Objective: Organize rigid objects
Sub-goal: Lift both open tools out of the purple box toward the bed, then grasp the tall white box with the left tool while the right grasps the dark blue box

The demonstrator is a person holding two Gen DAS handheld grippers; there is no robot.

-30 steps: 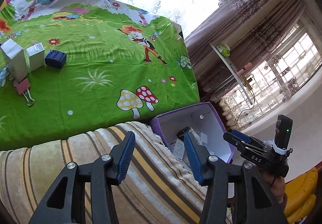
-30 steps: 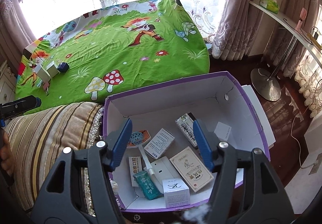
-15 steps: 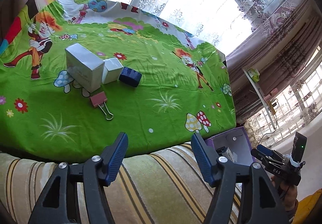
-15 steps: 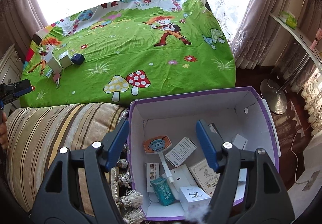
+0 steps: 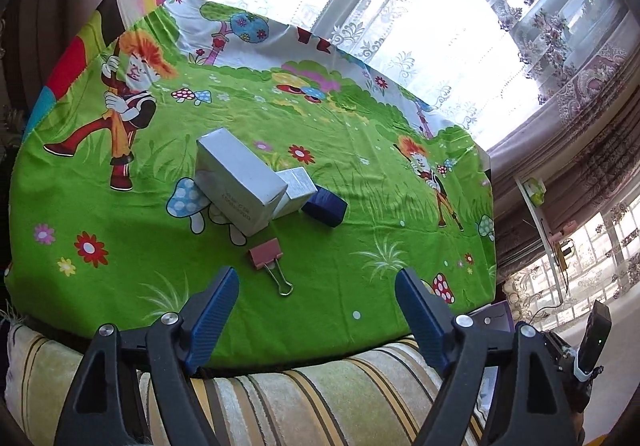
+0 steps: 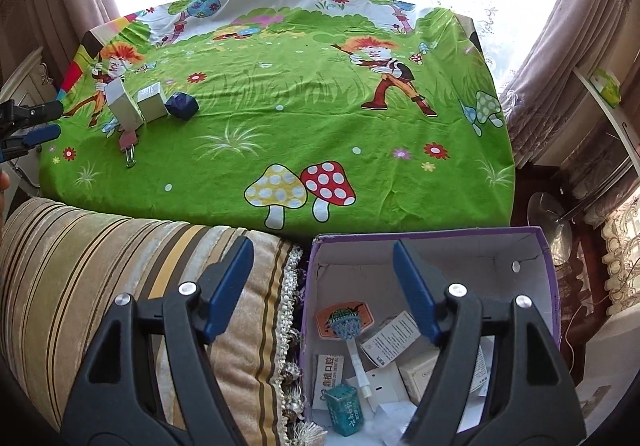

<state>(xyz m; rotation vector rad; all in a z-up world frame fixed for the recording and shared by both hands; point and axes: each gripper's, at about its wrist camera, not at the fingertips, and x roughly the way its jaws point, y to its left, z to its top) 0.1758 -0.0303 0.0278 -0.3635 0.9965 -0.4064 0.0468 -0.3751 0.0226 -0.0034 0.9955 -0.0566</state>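
While our left gripper (image 5: 316, 310) and right gripper (image 6: 323, 284) gape empty, a pink metal binder clip (image 5: 269, 261) lies on wrinkled cloth (image 5: 360, 238) just ahead of the left, beside cardboard boxes (image 5: 240, 183).

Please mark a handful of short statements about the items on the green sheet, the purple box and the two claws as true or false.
1. The left claw grips the pink binder clip. False: it is open, short of the clip.
2. The dark blue block lies on the green sheet. True.
3. The purple box is empty. False: it holds several small packages.
4. The right claw is open and holds nothing. True.
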